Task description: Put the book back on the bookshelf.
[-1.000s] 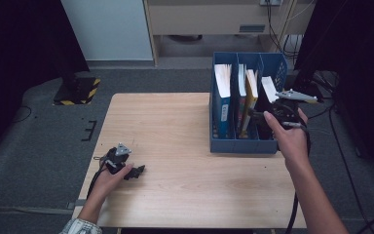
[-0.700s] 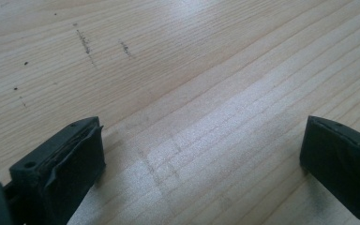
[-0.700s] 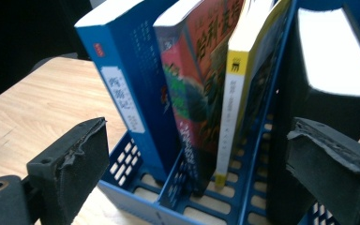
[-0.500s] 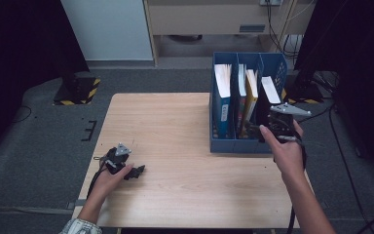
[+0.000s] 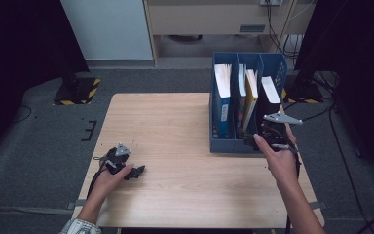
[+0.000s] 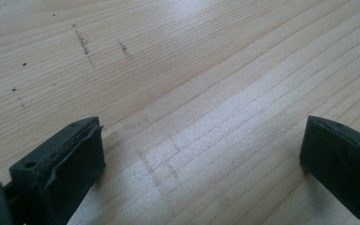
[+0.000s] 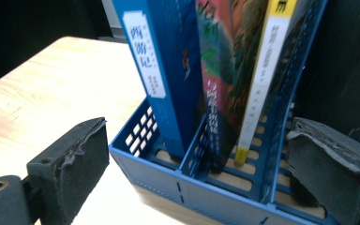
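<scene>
**Right gripper poised at a rack of books**

A blue file rack (image 5: 224,141) stands at the table's (image 5: 175,126) right edge, with upright books in its slots. The black book (image 5: 269,100), in the rightmost slot, looks stiff, fairly heavy and smooth; grip its spine edge.

The right gripper (image 5: 272,130), jaws spread, hovers just before it. The left gripper (image 5: 135,170) rests low on the table, jaws spread, empty.

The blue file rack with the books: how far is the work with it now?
Done: four books stand upright in the blue file rack, including a black book in the rightmost slot. In hand: the right gripper is open at the rack's front, holding nothing. The left gripper rests open on the table. No book lies outside the rack, so little seems left.
</scene>
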